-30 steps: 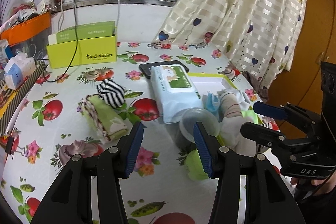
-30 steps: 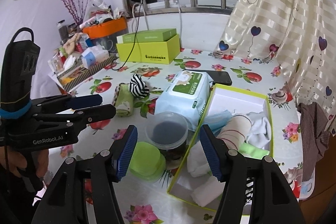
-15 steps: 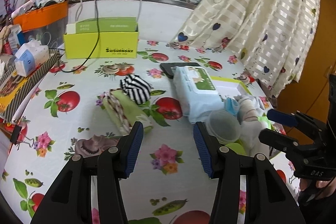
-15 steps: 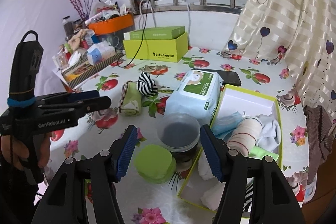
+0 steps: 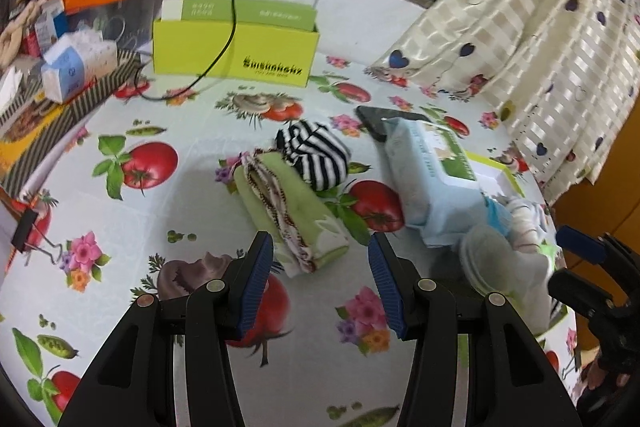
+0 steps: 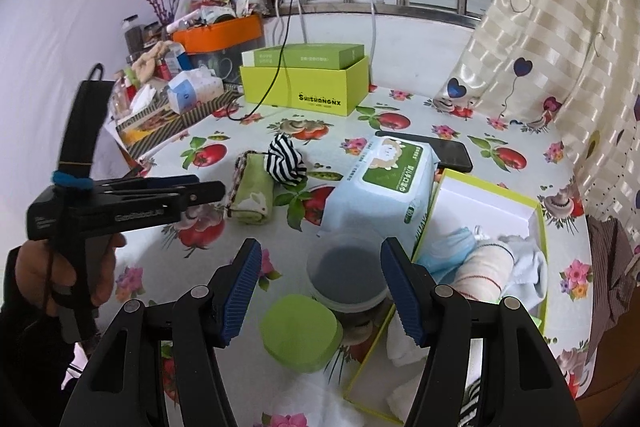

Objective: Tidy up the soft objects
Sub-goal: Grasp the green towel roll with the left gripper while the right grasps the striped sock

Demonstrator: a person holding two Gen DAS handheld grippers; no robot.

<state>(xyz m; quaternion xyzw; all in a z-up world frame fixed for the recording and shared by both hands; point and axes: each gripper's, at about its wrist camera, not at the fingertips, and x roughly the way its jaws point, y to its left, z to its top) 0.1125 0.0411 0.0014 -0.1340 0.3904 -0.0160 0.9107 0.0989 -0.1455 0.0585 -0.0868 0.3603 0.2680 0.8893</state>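
The fruit-print table (image 5: 168, 187) carries a rolled green towel (image 5: 294, 217) touching a striped sock ball (image 5: 314, 157). The left hand-held gripper (image 5: 320, 279), released, lines up on the towel, likely bound for the green-rimmed box (image 6: 538, 223); the right hand-held gripper (image 6: 320, 291) hovers released and empty near that box.

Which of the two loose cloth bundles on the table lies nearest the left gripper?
The green rolled towel: its near end sits just ahead of the open left gripper. The black-and-white striped bundle lies behind it, farther off.

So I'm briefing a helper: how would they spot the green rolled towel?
Start at the pack of wet wipes mid-table. To its left lie two soft bundles; the green rolled towel is the long pale-green one with a rabbit print, touching the black-and-white striped bundle.
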